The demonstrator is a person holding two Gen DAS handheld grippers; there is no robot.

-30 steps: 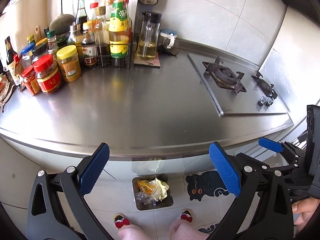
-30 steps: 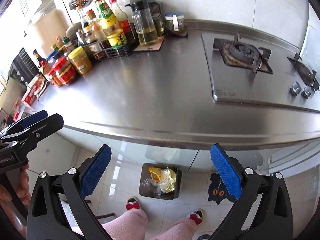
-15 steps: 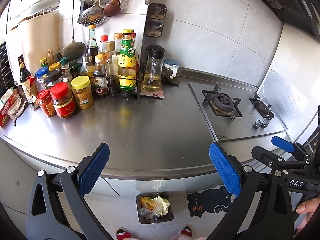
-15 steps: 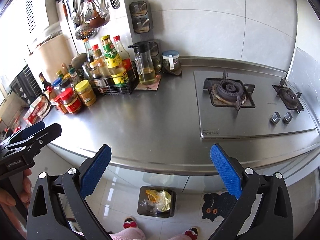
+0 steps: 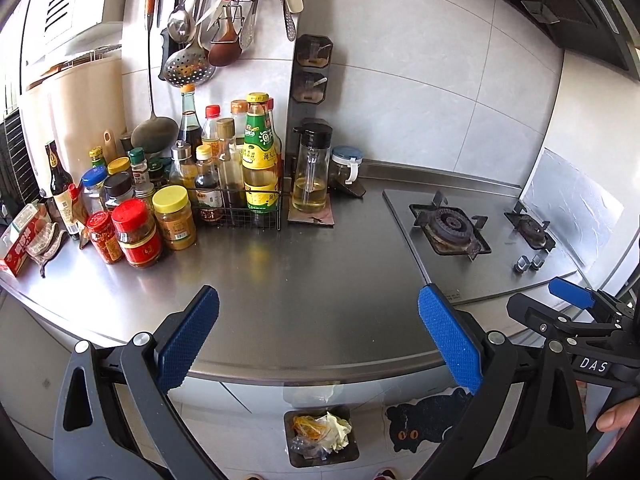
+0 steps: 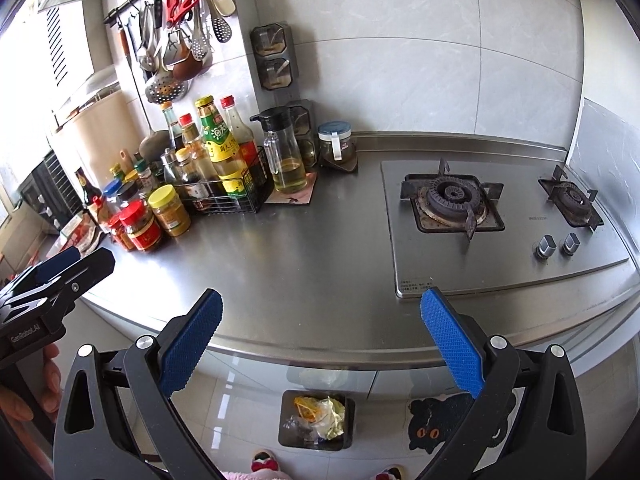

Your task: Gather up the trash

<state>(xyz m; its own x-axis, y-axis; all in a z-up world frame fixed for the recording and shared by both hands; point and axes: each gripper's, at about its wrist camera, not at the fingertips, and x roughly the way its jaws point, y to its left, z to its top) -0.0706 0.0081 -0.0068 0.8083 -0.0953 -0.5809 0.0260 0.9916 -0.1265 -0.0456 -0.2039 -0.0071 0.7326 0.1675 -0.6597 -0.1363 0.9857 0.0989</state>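
Observation:
A small dark trash bin (image 5: 352, 454) stands on the floor below the counter's front edge, holding crumpled yellow, white and clear wrappers (image 5: 324, 430); it also shows in the right wrist view (image 6: 348, 410). My left gripper (image 5: 318, 338) is open and empty above the counter's front edge. My right gripper (image 6: 320, 336) is open and empty, level with it on the right. Each gripper shows at the edge of the other's view. The steel counter (image 5: 304, 276) in front of both is bare.
Sauce bottles and jars (image 5: 160, 200) crowd the counter's back left, with an oil jug (image 5: 310, 174) beside them. A gas hob (image 5: 476, 236) is set in on the right. Utensils (image 5: 208, 20) hang on the wall. A black cat mat (image 6: 452, 420) lies on the floor.
Both grippers have risen and tilted up from the bin toward the counter and wall. The bin has slid to the bottom of both views. Jaws stay open.

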